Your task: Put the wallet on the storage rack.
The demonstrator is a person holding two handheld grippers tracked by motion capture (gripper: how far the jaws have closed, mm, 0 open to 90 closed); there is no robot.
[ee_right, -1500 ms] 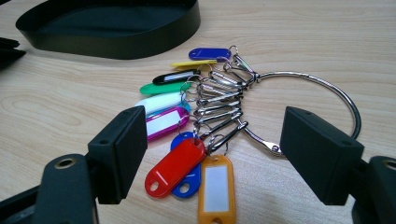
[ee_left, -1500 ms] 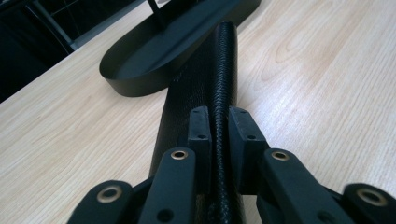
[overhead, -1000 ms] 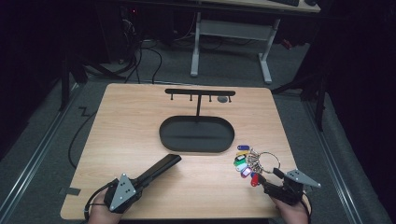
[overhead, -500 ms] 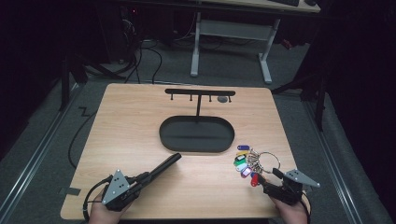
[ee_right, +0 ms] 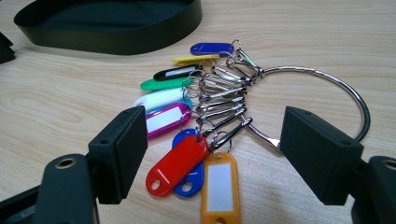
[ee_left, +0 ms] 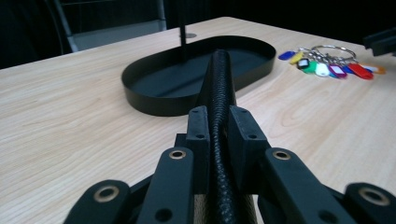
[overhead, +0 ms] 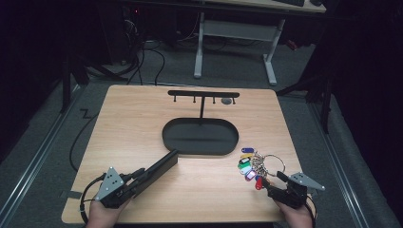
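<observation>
Approach step, by the look of it: right hand-held gripper [ee_right: 212, 154] low over the bench [overhead: 142, 123], jaws spread wide either side of the near end of the key bunch [ee_right: 205, 107], nothing pinched yet; key bunch flat on the wood just beside the near right end of the black oval tray [overhead: 200, 137]. Left hand-held gripper [ee_left: 218, 126] clamped on a long black textured case [overhead: 159, 168], tip pointing at the near left end of that tray. Next, probably: easing forward, then closing on the ring [ee_right: 322, 93] or a tag, low enough to catch metal lying flat.
</observation>
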